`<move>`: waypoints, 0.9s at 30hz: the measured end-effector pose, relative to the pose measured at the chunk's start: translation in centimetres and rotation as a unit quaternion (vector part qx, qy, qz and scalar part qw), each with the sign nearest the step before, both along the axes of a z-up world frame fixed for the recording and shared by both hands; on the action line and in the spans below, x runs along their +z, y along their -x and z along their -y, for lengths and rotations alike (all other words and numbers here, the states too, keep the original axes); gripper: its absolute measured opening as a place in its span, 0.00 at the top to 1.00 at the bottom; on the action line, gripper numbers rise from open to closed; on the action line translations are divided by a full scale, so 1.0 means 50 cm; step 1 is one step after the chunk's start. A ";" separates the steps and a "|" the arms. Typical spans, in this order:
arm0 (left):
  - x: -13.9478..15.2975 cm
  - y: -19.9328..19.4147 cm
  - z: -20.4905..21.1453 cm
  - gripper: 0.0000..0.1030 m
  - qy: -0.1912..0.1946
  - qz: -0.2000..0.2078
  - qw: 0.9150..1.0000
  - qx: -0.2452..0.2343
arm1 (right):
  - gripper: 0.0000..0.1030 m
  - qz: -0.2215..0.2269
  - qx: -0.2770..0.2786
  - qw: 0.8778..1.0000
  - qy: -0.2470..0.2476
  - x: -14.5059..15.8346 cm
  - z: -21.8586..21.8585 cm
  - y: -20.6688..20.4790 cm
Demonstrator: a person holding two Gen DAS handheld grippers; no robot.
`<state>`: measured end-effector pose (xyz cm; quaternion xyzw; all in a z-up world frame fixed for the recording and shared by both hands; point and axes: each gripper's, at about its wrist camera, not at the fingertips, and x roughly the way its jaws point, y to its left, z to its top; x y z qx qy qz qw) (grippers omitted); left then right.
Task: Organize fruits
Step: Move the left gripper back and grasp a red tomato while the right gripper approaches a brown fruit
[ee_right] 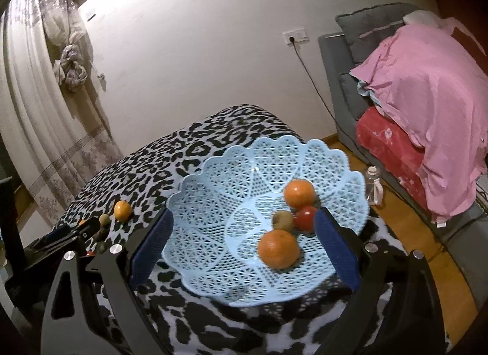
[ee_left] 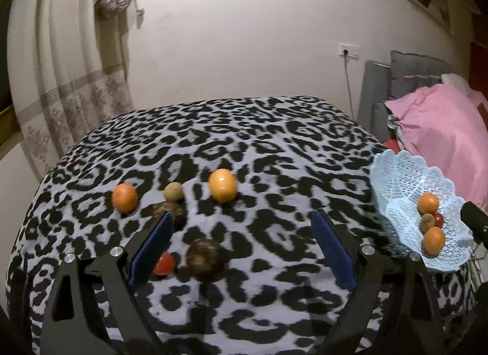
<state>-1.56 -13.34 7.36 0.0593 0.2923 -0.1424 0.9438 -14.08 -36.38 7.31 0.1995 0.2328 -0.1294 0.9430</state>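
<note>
My left gripper (ee_left: 241, 217) hangs open over the leopard-print table (ee_left: 244, 141). Between its blue pads lie a dark brown fruit (ee_left: 204, 259) and a small red fruit (ee_left: 164, 263), neither of them touched. Beyond them sit two oranges (ee_left: 124, 198) (ee_left: 223, 185), a small tan fruit (ee_left: 173, 191) and another dark fruit (ee_left: 167, 210), half hidden by the left finger. My right gripper (ee_right: 244, 217) is open over the light blue lattice basket (ee_right: 213, 172) and holds nothing. In the basket are two oranges (ee_right: 299, 192) (ee_right: 278, 249), a brownish fruit (ee_right: 282, 220) and a red fruit (ee_right: 305, 217).
The basket (ee_left: 396, 178) stands at the table's right edge. Right of the table is a grey sofa (ee_right: 341, 59) with a pink blanket (ee_right: 427, 95), and a plastic bottle (ee_right: 373, 184) stands on the wooden floor. A curtain (ee_left: 61, 95) hangs at the left.
</note>
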 end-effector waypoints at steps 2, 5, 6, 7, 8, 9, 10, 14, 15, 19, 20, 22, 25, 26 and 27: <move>-0.002 -0.004 -0.015 0.12 0.003 -0.003 1.000 0.007 | 0.08 -0.001 0.006 1.000 0.003 0.002 -0.012 -0.008; -0.005 -0.008 -0.032 0.12 0.006 -0.006 1.000 0.014 | 0.08 -0.003 0.016 1.000 0.004 0.003 -0.028 -0.020; -0.007 -0.009 -0.037 0.12 0.006 -0.007 1.000 0.016 | 0.08 -0.004 0.019 1.000 0.005 0.004 -0.035 -0.024; -0.008 -0.010 -0.040 0.12 0.007 -0.008 1.000 0.017 | 0.08 -0.005 0.022 1.000 0.006 0.005 -0.040 -0.028; -0.009 -0.011 -0.044 0.12 0.008 -0.010 1.000 0.018 | 0.08 -0.005 0.024 1.000 0.007 0.005 -0.043 -0.031; -0.011 -0.012 -0.049 0.12 0.009 -0.011 1.000 0.019 | 0.08 -0.006 0.028 1.000 0.010 0.006 -0.051 -0.035; -0.012 -0.012 -0.052 0.12 0.010 -0.012 1.000 0.020 | 0.08 -0.007 0.030 0.999 0.011 0.007 -0.054 -0.037; -0.015 -0.015 -0.068 0.12 0.015 -0.016 0.999 0.025 | 0.08 -0.010 0.041 0.999 0.018 0.008 -0.073 -0.050; -0.015 -0.017 -0.072 0.12 0.017 -0.017 0.999 0.027 | 0.08 -0.011 0.044 0.999 0.019 0.008 -0.077 -0.053; -0.019 -0.021 -0.086 0.12 0.020 -0.021 0.999 0.032 | 0.08 -0.014 0.055 0.998 0.025 0.007 -0.096 -0.066; -0.020 -0.023 -0.090 0.12 0.021 -0.022 0.999 0.034 | 0.08 -0.015 0.059 0.998 0.027 0.007 -0.103 -0.070; -0.023 -0.026 -0.096 0.12 0.022 -0.024 0.999 0.037 | 0.08 -0.016 0.065 0.997 0.031 0.007 -0.114 -0.075; -0.026 -0.030 -0.106 0.12 0.024 -0.027 0.999 0.041 | 0.08 -0.019 0.076 0.996 0.038 0.004 -0.132 -0.084; -0.027 -0.030 -0.108 0.12 0.025 -0.027 0.998 0.041 | 0.08 -0.021 0.082 0.996 0.041 0.003 -0.141 -0.088; -0.028 -0.031 -0.111 0.12 0.025 -0.028 0.998 0.042 | 0.08 -0.023 0.086 0.995 0.043 0.002 -0.148 -0.091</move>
